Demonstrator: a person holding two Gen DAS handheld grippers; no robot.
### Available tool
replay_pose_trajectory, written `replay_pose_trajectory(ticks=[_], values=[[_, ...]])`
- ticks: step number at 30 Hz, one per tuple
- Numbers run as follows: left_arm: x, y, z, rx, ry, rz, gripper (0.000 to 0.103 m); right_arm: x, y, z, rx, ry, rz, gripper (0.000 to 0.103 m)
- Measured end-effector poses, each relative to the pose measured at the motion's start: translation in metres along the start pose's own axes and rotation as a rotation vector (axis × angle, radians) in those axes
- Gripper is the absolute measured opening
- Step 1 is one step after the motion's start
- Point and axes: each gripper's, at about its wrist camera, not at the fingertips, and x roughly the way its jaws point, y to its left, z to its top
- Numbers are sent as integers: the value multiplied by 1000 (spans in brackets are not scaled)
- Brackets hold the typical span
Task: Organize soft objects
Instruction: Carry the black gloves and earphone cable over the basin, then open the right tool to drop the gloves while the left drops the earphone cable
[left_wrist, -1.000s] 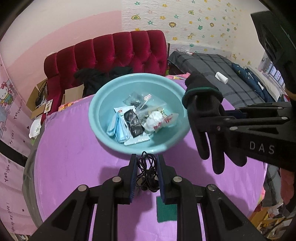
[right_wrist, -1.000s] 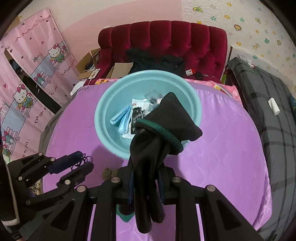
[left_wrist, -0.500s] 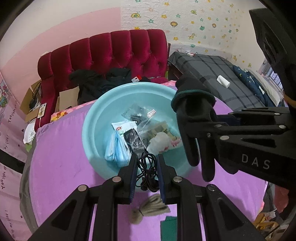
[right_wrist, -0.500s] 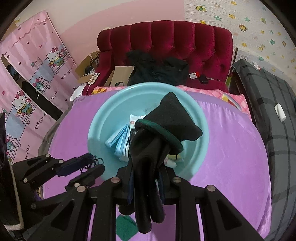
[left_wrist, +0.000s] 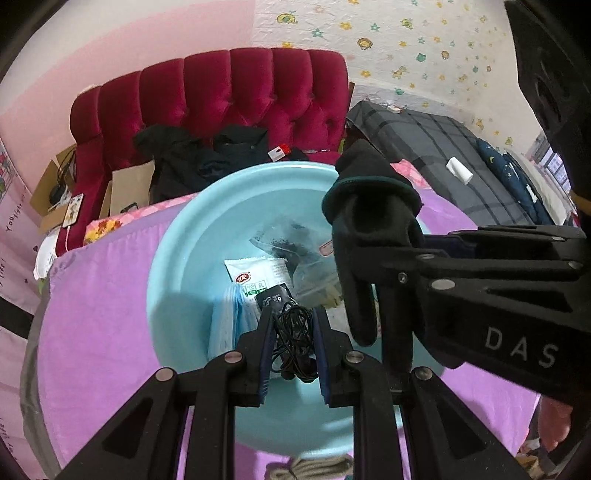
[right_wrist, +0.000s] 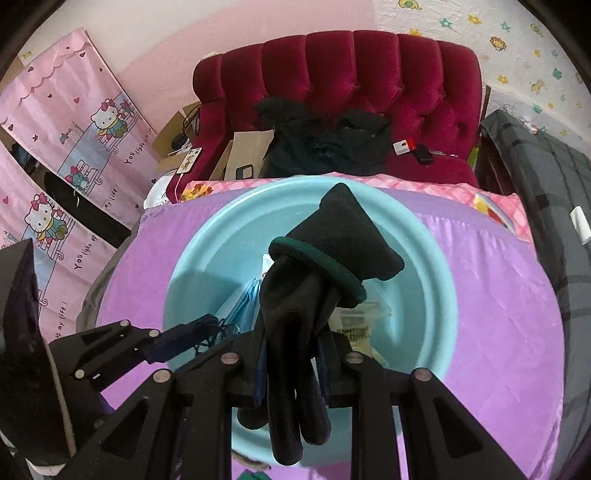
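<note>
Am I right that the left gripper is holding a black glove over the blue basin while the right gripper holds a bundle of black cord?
Not quite: they are swapped. The left wrist view shows the left gripper shut on the black cord; the right gripper holds the black glove, both over the blue basin.

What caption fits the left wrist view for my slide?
Left tongs carry tangled black earphones over the blue basin; right tongs hold a black glove.

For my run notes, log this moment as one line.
left tool: shut on black cable | right tool: shut on black glove | both over blue basin
</note>
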Motion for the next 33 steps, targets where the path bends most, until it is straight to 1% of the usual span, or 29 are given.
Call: replay_pose_trajectory(ticks=[5,10,17,22,24,25,26,27,28,29,30,31,32,33], values=[[17,6,7,-5,0,20,22,21,-1,8,-3,14,1,24],[37,11,11,2,22,50,22,40,-4,15,10,37,-3,24],[51,19,12,-9,40,52,22,50,-8,20,32,39,18,24],[51,19,12,-8,32,61,23,50,-7,24,37,31,4,35],[50,20,12,-15,31,70,36,47,-7,25,43,14,-19,49],[49,20,12,-17,27,75,57,45,-8,26,53,6,-25,52],[48,20,12,-19,23,82,72,44,-10,28,66,5,-29,58],[46,22,12,-26,18,85,76,43,-10,28,70,6,-34,66],[45,23,12,-33,14,87,84,42,-9,28,68,6,-46,70],[44,24,12,-37,11,94,94,40,-8,28,59,2,-65,79],[42,25,12,-40,5,109,98,39,-8,28,53,-2,-76,88],[40,25,11,-41,-2,122,103,37,-7,27,45,-5,-94,93],[39,25,10,-42,-7,125,103,36,-7,27,42,-6,-109,100],[36,26,10,-47,-13,129,103,34,-7,25,43,-11,-121,103]])
